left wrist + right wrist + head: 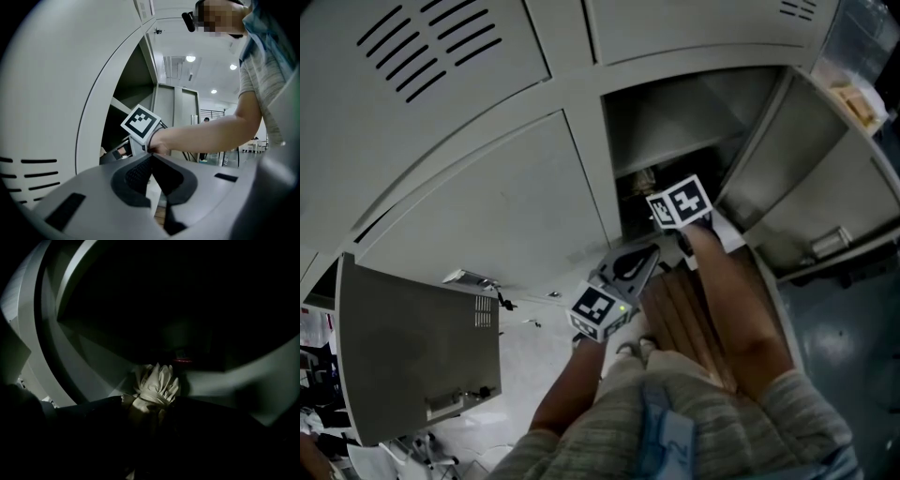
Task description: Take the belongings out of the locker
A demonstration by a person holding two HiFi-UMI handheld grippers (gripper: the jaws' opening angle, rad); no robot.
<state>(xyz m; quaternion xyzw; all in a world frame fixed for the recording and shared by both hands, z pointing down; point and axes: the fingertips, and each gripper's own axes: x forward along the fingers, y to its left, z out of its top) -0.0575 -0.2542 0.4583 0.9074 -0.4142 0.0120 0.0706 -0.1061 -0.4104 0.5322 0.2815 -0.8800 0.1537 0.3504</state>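
So the right gripper is poked into the open locker, whose door is swung out to the right. Its fingers are spread wide apart, and the pale knotted cloth bundle sits low in the dark compartment, right in the gap between them, with neither finger visibly squeezing it. The left gripper hangs outside the locker, just below the opening's left edge and in front of the closed door next to it, fingers pinched together with nothing in them.
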